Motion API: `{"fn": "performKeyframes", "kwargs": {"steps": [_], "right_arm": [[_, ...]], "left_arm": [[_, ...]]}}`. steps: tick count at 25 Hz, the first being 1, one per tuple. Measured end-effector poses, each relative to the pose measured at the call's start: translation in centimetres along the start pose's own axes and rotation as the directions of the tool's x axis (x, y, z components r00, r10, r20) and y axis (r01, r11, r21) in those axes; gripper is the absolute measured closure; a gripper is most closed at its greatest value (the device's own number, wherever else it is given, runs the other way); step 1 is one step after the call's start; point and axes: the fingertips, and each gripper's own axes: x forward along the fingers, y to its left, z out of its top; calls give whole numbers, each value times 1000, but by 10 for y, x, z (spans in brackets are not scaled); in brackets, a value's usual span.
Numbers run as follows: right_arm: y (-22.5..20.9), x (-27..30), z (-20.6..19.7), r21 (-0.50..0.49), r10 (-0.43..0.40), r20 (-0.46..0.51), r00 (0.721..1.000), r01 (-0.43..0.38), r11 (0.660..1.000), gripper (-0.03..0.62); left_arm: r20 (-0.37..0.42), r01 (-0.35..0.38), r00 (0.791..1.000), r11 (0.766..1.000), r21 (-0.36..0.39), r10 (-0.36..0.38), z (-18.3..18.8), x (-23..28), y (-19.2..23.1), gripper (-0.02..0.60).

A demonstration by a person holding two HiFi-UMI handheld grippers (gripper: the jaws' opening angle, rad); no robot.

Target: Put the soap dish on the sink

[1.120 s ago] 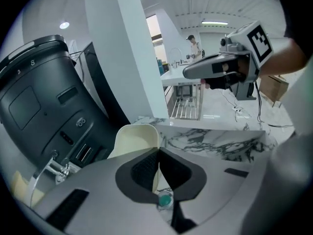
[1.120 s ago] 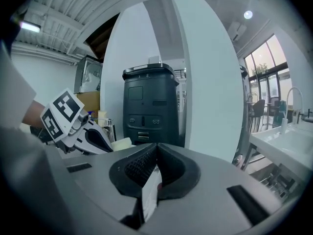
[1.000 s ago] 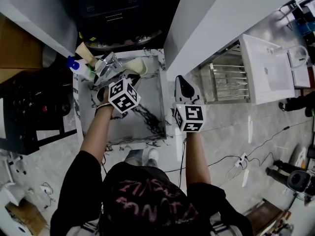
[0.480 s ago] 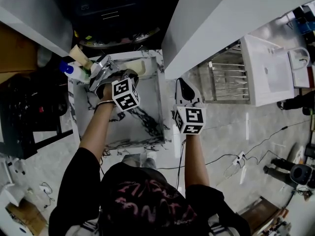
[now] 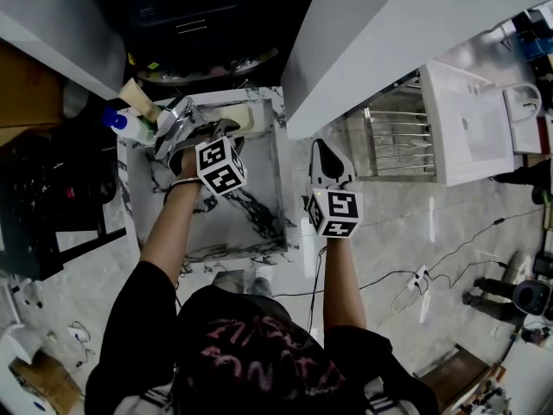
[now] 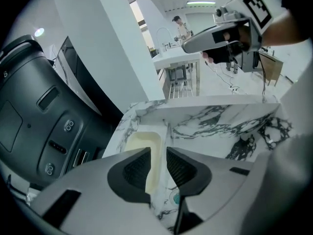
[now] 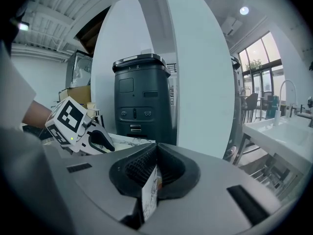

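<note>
The cream soap dish (image 5: pixel 235 116) lies flat on the back rim of the marble sink (image 5: pixel 259 223), next to the chrome tap (image 5: pixel 177 121). In the left gripper view the soap dish (image 6: pixel 143 143) sits just beyond the jaws on the marble rim (image 6: pixel 205 112). My left gripper (image 6: pixel 157 168) is open by a narrow gap, with dish and marble both showing through it; in the head view the left gripper (image 5: pixel 218 131) hovers over the sink's back. My right gripper (image 5: pixel 321 150) hangs beside the sink's right edge. That right gripper (image 7: pixel 155 168) is shut on a small white printed tag (image 7: pixel 148 195).
A tall dark appliance (image 7: pixel 142 97) stands behind the sink. Two bottles (image 5: pixel 130 115) stand at the sink's back left corner. A broad white pillar (image 5: pixel 371 41) rises to the right, with a metal rack (image 5: pixel 397 141) and a white basin (image 5: pixel 467 124) beyond it.
The head view has drifted a little. My left gripper has edged slightly back from the soap dish, which stays on the rim. The right gripper holds its place.
</note>
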Motion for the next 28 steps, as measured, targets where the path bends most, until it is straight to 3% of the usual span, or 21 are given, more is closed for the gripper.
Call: {"fn": "performKeyframes", "kwargs": {"steps": [6, 10, 15, 23, 28], "right_arm": [[6, -8, 0, -10, 8, 13, 1000, -8, 1000, 580], [14, -16, 3, -20, 20, 23, 1000, -19, 1000, 580], [26, -31, 9, -36, 38, 35, 999, -36, 999, 580], [46, -67, 23, -55, 63, 65, 996, -59, 997, 580], [61, -97, 30, -64, 79, 87, 993, -74, 995, 580]], "left_arm": [[38, -31, 999, 995, -92, 35, 4, -15, -2, 474], [76, -57, 994, 981, -186, 72, 6, -31, -5, 497], [93, -92, 989, 965, -247, 118, 5, -55, -11, 522], [137, -150, 967, 916, -371, 213, 8, -108, -21, 558], [184, -169, 942, 872, -460, 280, 14, -148, -34, 565]]}}
